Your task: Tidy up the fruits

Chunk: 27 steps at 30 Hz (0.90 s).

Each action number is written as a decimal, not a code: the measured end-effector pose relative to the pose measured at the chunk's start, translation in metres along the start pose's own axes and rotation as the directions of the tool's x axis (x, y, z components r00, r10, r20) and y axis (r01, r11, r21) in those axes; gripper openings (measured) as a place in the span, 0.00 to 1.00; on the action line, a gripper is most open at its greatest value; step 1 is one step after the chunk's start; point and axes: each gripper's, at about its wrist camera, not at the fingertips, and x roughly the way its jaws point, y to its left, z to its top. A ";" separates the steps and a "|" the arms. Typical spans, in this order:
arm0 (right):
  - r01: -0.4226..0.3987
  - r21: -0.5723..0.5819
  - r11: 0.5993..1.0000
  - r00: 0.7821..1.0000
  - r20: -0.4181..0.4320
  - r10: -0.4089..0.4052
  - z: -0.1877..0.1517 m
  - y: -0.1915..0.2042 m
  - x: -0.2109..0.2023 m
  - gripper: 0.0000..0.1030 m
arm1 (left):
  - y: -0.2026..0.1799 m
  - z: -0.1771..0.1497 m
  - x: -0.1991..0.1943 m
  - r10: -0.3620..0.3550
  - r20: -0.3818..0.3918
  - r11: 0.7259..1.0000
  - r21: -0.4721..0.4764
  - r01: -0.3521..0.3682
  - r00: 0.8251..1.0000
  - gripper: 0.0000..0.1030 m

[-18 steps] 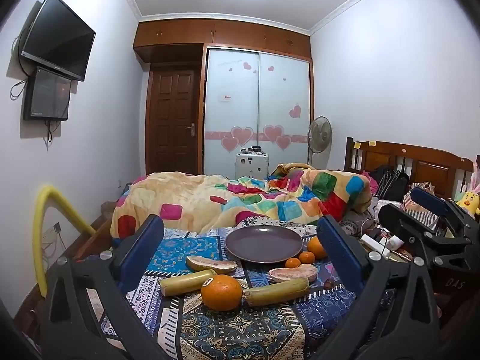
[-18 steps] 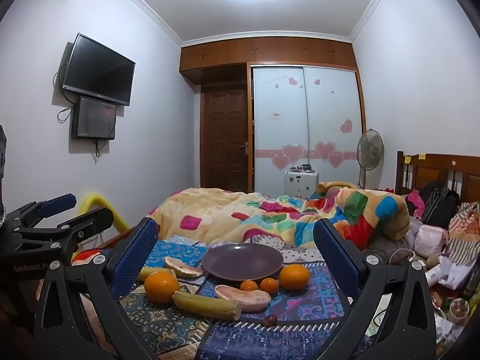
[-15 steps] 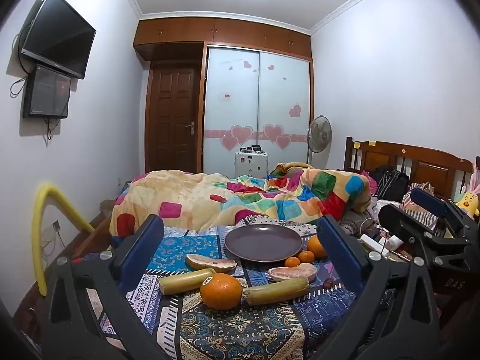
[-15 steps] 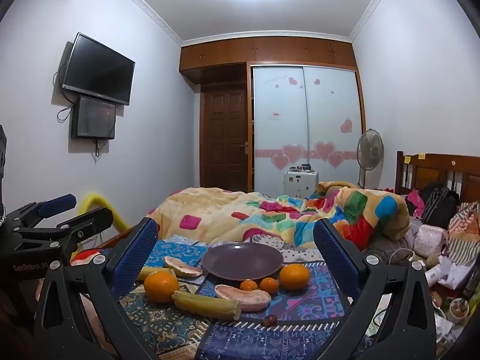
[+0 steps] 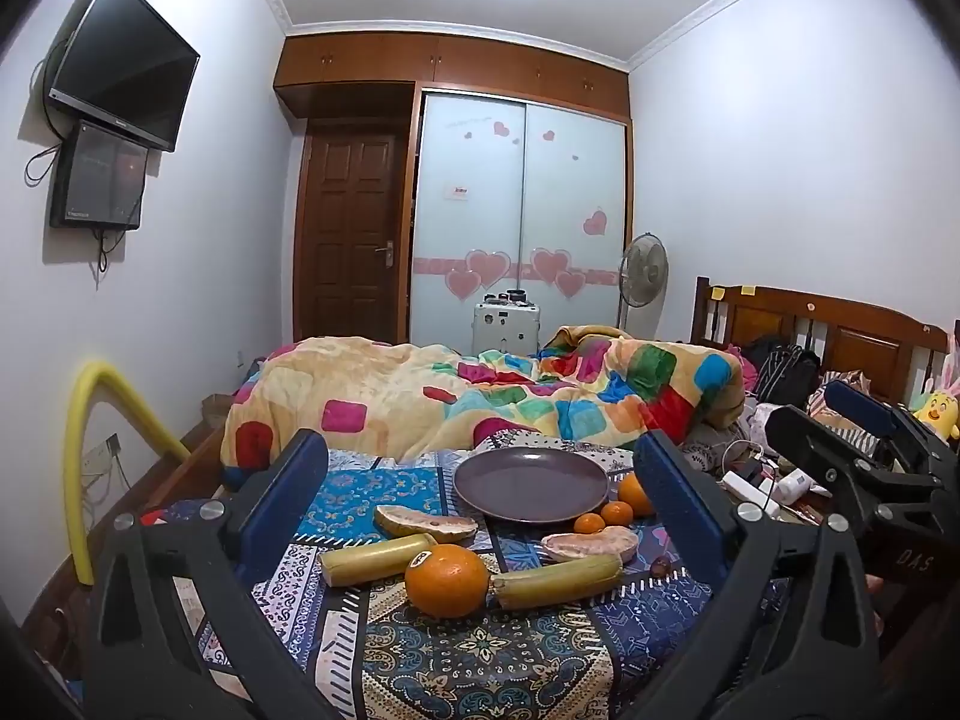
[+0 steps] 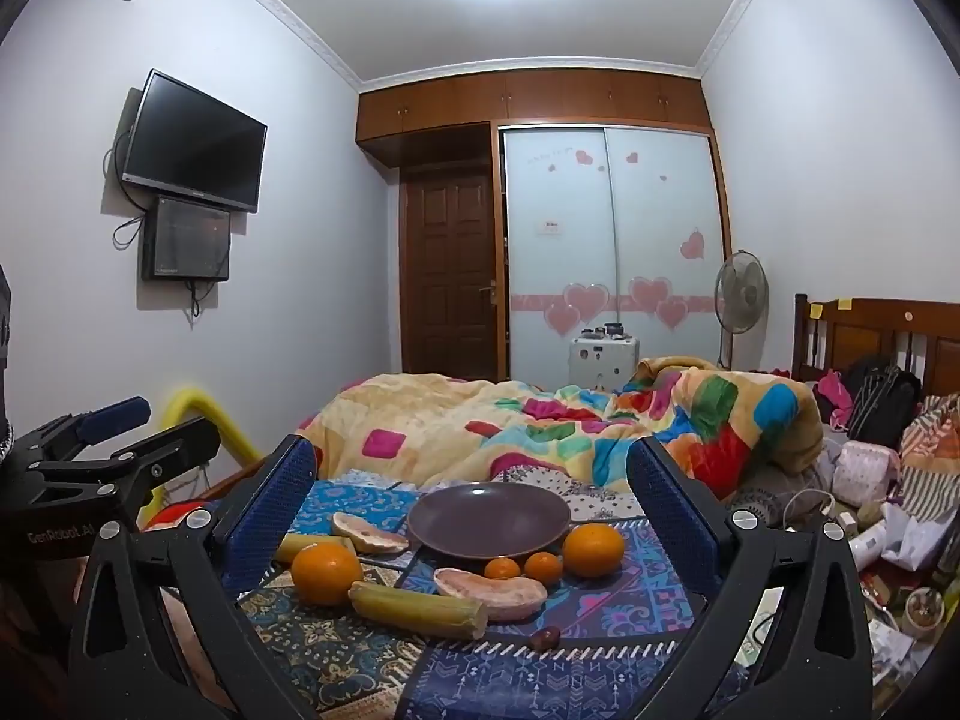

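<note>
Still bare purple plate (image 5: 531, 483)

PLACE: home bedroom | EVIDENCE: bed (image 5: 810, 348) with wooden headboard at right, heaped patchwork quilt (image 5: 480, 396) mid-frame | sliding wardrobe (image 5: 522, 222) with pink heart stickers, centre back | wooden door (image 5: 351, 240) beside it | wall-mounted TV (image 5: 123, 63) upper left | standing fan (image 5: 643, 270) right of wardrobe | plush toy (image 5: 936, 411) far right
</note>
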 end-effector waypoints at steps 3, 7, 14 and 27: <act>0.000 0.001 1.000 1.000 -0.002 0.000 -0.001 0.002 0.000 1.00 | 0.003 -0.001 0.000 -0.003 -0.002 1.000 -0.005 0.003 1.000 1.00; -0.001 0.009 1.000 1.000 -0.004 0.001 -0.001 0.003 0.002 1.00 | 0.004 -0.001 0.001 -0.003 -0.004 1.000 -0.005 0.003 1.000 1.00; -0.003 0.012 1.000 1.000 -0.002 0.003 -0.001 0.003 0.002 1.00 | 0.003 -0.003 0.001 0.002 -0.003 1.000 0.004 -0.002 1.000 1.00; -0.011 0.020 1.000 1.000 -0.011 0.011 -0.001 0.002 0.001 1.00 | -0.003 -0.005 0.000 -0.002 -0.009 1.000 0.011 0.002 1.000 1.00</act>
